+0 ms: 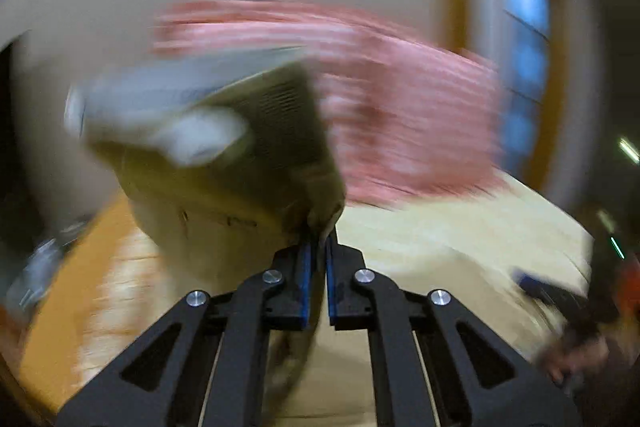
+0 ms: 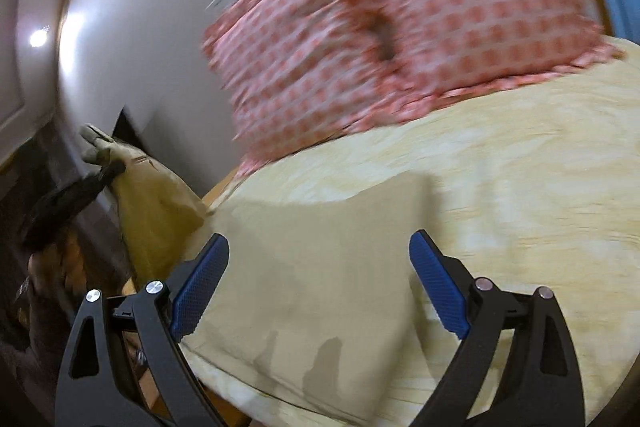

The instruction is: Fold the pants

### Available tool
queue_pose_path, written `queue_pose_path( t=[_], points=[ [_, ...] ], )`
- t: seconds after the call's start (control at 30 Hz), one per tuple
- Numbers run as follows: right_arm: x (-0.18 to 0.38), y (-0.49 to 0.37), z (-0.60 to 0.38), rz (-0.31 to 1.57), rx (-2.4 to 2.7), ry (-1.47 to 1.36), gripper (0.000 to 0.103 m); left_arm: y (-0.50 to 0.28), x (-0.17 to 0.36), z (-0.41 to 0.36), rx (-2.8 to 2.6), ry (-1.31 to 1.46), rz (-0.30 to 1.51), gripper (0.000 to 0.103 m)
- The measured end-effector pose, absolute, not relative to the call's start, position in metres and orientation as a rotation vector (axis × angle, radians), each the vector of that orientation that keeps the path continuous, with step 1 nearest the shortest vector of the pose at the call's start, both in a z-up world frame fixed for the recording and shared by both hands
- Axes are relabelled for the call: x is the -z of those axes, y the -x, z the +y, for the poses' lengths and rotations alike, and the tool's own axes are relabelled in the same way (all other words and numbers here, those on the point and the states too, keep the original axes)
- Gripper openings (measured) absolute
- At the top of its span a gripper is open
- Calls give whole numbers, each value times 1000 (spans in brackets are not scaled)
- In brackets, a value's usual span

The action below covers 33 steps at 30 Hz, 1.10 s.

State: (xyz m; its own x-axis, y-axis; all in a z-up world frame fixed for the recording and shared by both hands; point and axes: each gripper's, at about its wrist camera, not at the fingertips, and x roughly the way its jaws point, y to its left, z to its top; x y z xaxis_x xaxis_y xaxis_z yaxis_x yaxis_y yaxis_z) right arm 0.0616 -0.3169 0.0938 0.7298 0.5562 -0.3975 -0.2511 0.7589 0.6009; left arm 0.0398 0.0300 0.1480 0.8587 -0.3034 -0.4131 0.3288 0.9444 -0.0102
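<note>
The khaki pants [image 2: 320, 267] lie partly on the pale yellow bed [image 2: 520, 195], one part lifted at the left. My left gripper [image 1: 319, 239] is shut on a corner of the pants [image 1: 224, 187] and holds it up; the raised cloth shows its dark inner side and a white label. This gripper also shows in the right wrist view [image 2: 100, 175], holding the lifted end off the bed's left side. My right gripper [image 2: 320, 259] is open, its blue pads either side of the flat part of the pants, just above it. Both views are motion-blurred.
Two red-and-white patterned pillows [image 2: 400, 27] rest at the head of the bed against a pale wall [image 2: 160, 7]. A wooden bed frame edge [image 1: 60, 287] runs along the left. A window or door with blue panes [image 1: 524, 47] is at the right.
</note>
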Motion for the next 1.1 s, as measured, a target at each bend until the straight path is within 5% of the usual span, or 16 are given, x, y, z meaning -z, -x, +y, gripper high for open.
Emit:
queue_pose_path(
  t=[0.2,0.33,0.37,0.47,0.5,0.8,1.03,1.1],
  points=[
    [-81,-64,-363,617,-412,-714,94,-20,-50,-73,632,-305,660,6],
    [-72,-81,-355,691,-471,-751,94,-7,-46,-62,659,-302,669,17],
    [-70,-88,-349,712,-489,-748,94,-6,-61,-42,651,-243,627,25],
    [-66,-103,-329,775,-504,-692,89,-15,-96,13,552,-75,543,76],
    [-64,-109,-322,805,-492,-661,87,-27,-104,41,485,1,531,79],
    [-48,-145,-297,946,-452,-548,59,-137,-47,160,376,379,911,78],
    [-45,-149,-298,951,-474,-546,56,-142,-27,134,474,333,980,87],
    [-42,-153,-295,987,-499,-526,22,-148,-29,131,473,348,980,81]
  ],
)
